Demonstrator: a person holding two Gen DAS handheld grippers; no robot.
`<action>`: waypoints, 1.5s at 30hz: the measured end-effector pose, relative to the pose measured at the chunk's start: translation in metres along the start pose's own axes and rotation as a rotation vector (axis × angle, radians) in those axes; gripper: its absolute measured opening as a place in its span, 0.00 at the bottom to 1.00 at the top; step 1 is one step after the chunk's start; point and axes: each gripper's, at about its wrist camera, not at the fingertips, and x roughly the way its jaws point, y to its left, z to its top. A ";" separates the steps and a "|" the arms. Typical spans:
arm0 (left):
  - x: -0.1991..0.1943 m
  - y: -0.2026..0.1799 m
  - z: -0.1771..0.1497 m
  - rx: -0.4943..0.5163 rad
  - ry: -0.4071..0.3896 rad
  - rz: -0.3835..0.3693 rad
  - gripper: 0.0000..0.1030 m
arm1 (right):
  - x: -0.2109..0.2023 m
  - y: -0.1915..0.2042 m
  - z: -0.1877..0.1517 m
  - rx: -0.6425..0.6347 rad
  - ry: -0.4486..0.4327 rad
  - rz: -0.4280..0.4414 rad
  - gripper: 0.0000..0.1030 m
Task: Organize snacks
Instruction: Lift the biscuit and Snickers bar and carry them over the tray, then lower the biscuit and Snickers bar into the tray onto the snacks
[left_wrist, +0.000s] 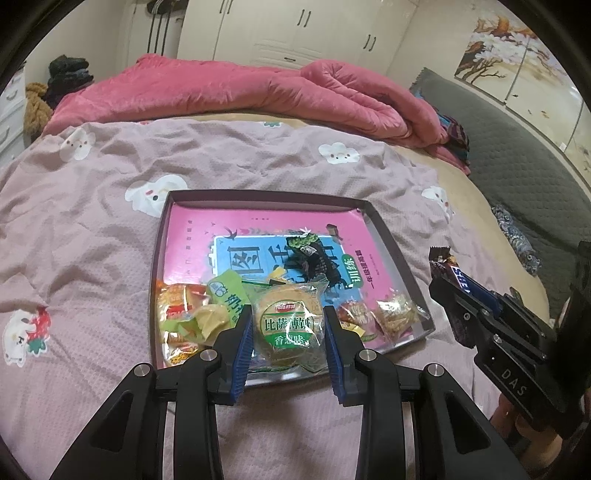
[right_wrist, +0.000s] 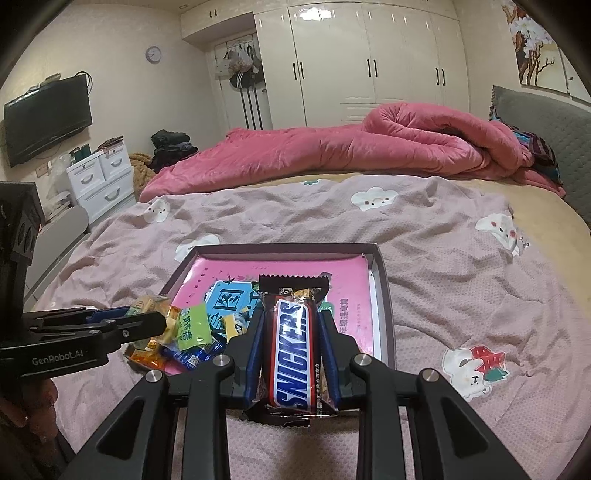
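Each camera sits just behind its own two fingers and looks forward and down along them across a bed. The left view looks over the near edge of the tray (left_wrist: 388, 236), close above it, with the other gripper at its right edge. The right view faces the same tray (right_wrist: 384, 295) from slightly farther back. Both share the tray, the pink quilt (left_wrist: 221, 88) and the wardrobe (right_wrist: 369, 55).

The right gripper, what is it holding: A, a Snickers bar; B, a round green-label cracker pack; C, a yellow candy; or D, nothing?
A: in the right wrist view the right gripper has its blue pads pressed on both sides of the Snickers bar, held above the tray.
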 end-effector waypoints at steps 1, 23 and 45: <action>0.002 0.000 0.001 -0.004 0.002 -0.002 0.36 | 0.001 0.000 0.000 0.002 0.003 0.001 0.28; 0.052 0.001 0.006 -0.009 0.075 -0.012 0.36 | 0.032 -0.003 -0.001 0.023 0.056 0.006 0.28; 0.075 -0.004 0.001 0.045 0.110 -0.012 0.36 | 0.067 -0.006 -0.011 0.051 0.140 -0.007 0.28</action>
